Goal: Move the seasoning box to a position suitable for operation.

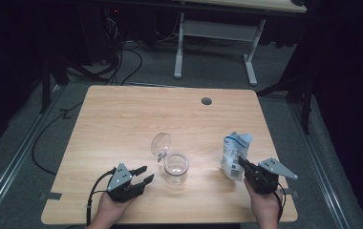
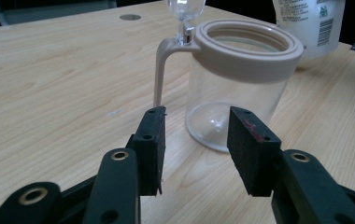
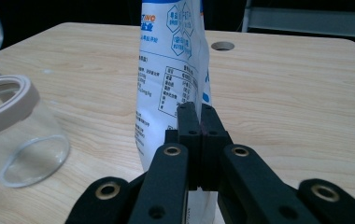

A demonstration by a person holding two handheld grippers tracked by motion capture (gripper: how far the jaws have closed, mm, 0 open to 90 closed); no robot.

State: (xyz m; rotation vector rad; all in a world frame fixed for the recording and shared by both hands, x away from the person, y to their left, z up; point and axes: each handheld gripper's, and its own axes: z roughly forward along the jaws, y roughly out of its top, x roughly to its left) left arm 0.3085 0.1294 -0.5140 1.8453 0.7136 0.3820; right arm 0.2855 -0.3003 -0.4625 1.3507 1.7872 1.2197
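Observation:
A clear glass jar (image 1: 176, 168) (image 2: 241, 70) with a beige rim stands near the table's front middle, its hinged clear lid (image 1: 160, 143) (image 2: 185, 9) swung open behind it. My left gripper (image 1: 147, 173) (image 2: 196, 126) is open just left of the jar, its jaws level with the jar's base and apart from it. A white printed bag (image 1: 234, 155) (image 3: 171, 70) stands upright to the right. My right gripper (image 1: 241, 162) (image 3: 199, 114) is shut, with its jaws pressed together on the bag's near edge. The jar (image 3: 12, 126) sits left of the bag in the right gripper view.
The wooden table (image 1: 122, 119) has a grey cable hole (image 1: 206, 100) at the back right. Behind the table are a white desk frame (image 1: 215, 38) and cables on the floor (image 1: 122, 67). Open table surface stretches behind and to the left of the jar.

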